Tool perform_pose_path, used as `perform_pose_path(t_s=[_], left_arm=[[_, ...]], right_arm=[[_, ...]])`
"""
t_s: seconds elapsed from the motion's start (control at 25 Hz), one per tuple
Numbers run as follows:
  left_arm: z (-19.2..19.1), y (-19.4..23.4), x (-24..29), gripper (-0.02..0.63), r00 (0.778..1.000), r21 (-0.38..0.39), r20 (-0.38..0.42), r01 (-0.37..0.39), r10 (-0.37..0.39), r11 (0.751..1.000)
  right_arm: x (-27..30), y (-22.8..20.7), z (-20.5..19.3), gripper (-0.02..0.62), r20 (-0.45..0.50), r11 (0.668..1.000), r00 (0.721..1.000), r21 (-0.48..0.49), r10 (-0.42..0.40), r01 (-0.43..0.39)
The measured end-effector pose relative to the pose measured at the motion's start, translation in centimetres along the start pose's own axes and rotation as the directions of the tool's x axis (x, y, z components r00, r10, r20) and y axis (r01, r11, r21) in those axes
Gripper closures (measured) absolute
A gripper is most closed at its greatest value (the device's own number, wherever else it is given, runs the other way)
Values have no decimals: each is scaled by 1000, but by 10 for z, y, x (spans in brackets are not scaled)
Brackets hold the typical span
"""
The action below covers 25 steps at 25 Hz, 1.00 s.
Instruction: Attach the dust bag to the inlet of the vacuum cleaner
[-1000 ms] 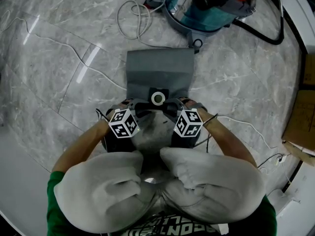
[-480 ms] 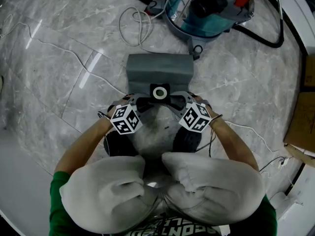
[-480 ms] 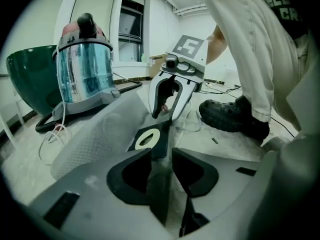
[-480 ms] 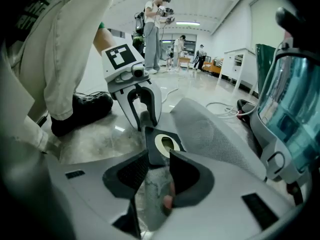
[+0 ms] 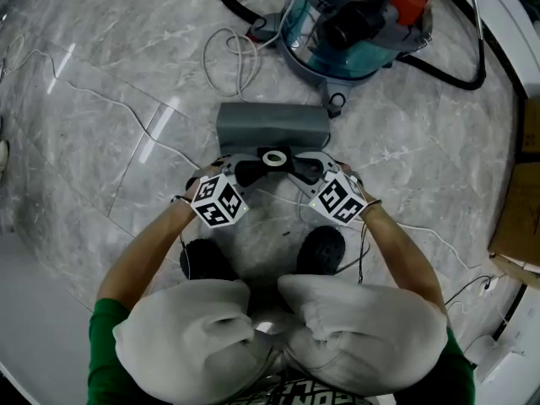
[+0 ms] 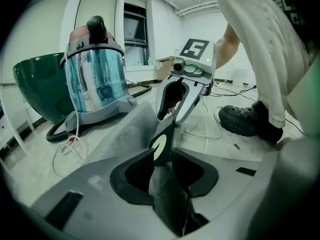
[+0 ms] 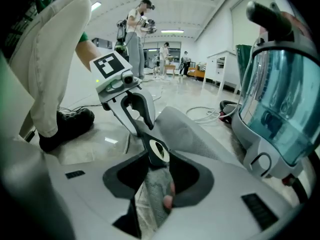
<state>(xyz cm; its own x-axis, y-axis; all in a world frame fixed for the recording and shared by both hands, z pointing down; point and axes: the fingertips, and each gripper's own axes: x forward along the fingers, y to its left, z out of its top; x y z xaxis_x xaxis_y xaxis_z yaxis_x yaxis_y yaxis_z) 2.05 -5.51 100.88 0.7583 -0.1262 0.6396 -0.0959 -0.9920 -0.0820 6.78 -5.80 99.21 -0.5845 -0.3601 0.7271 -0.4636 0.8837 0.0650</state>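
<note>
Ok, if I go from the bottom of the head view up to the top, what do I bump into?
Knees → shoes → left hand-held gripper and right hand-held gripper, side by side → dust bag → vacuum.

Vacuum cleaner (image 5: 363,32) cropped at top edge; dust bag (image 5: 272,125) collar ends hidden (probably clamped).
</note>
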Motion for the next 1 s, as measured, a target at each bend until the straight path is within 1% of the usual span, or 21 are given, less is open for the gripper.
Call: perform_pose_path(t_s=[0.12,0.28,0.36,0.44,0.56,0.6,0.72,0.84,1.0], left_arm=[[6,14,0,497,1000,13,4,-20,20,1000],[11,30,3,497,1000,-21,6,-20,20,1000],[12,36,4,502,1000,-22,3,-22,22,1000],[13,42,5,504,1000,-31,7,-24,24,999],[16,51,6,511,999,-77,28,-17,19,997],[16,52,6,516,999,-87,35,-12,16,996],[18,54,6,559,999,-91,53,0,5,996],[19,56,7,565,998,-97,64,20,-14,995],[20,59,7,568,996,-124,73,56,-47,991]], right_arm=[[-2,-14,7,463,31,999,999,51,-7,6],[-4,-28,16,480,68,994,998,105,-6,-1],[-2,-31,19,494,77,995,997,98,5,-13],[0,-34,20,503,69,997,998,69,10,-15],[7,-37,15,518,48,1000,999,26,8,-9],[8,-38,15,526,54,999,999,32,9,-10],[9,-43,18,546,81,997,997,77,10,-16],[11,-47,19,548,96,994,995,101,34,-44],[13,-50,21,552,103,991,992,105,68,-78]])
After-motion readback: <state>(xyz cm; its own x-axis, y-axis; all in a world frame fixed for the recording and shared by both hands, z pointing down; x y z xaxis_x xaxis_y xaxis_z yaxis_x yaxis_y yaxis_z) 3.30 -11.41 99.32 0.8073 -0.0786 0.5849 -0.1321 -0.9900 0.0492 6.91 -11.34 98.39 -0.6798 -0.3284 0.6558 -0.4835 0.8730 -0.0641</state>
